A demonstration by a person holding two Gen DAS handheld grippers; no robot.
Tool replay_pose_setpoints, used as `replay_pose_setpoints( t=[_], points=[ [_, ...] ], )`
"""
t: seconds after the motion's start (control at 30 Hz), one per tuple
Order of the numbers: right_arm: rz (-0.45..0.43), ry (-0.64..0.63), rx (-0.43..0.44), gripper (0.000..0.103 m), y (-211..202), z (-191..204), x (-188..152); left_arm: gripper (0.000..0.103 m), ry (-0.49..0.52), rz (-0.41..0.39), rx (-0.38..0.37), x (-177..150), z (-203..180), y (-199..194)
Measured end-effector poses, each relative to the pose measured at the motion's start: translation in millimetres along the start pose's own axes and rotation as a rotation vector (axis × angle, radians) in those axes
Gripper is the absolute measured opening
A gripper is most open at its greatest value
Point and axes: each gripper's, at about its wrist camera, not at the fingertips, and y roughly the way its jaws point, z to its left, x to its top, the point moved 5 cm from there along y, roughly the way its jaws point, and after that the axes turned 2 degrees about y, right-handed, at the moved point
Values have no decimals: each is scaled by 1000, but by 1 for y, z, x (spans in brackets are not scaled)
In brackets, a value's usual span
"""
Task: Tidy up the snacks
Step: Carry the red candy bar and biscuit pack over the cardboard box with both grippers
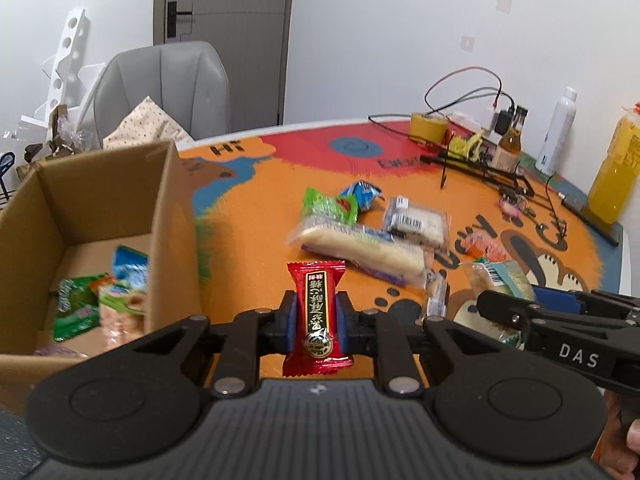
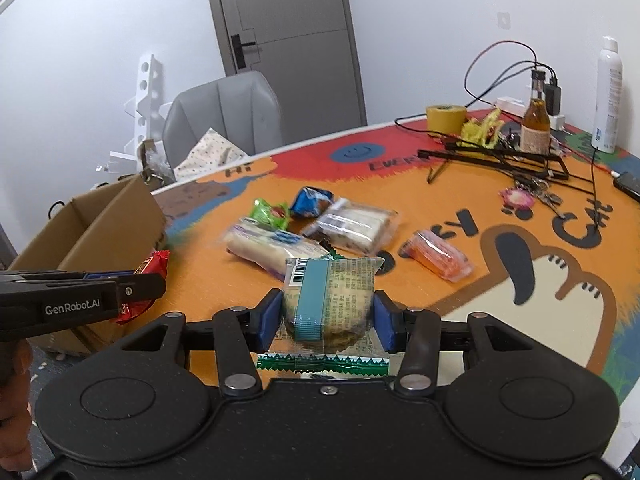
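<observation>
My left gripper point(image 1: 317, 312) is shut on a red candy bar wrapper point(image 1: 318, 280), held upright above the orange table mat, just right of the cardboard box point(image 1: 172, 200). My right gripper point(image 2: 326, 312) is shut on a clear pastry packet with a teal band point(image 2: 328, 292), lifted over the mat. The right gripper also shows at the right edge of the left wrist view point(image 1: 492, 304). The left gripper appears at the left in the right wrist view point(image 2: 158, 284) with the red wrapper point(image 2: 154, 264). Several snacks lie in the box point(image 1: 104, 296). More snack packets point(image 1: 360, 248) lie mid-table.
On the mat lie a long white bread pack point(image 2: 272, 248), a green packet point(image 2: 270, 212), a blue packet point(image 2: 312, 200), a clear cake pack point(image 2: 352, 224) and an orange packet point(image 2: 438, 258). A tape roll point(image 2: 445, 117), cables, bottles point(image 2: 536, 124) and keys crowd the far right. A grey chair point(image 1: 160, 84) stands behind.
</observation>
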Motion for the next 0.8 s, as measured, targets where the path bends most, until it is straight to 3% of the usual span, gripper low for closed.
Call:
replay_pose_setpoints(
  t=[0.8],
  points=[
    [-62, -80, 116, 46, -1, 69, 32, 18, -56, -102, 75, 27, 55, -53]
  ],
)
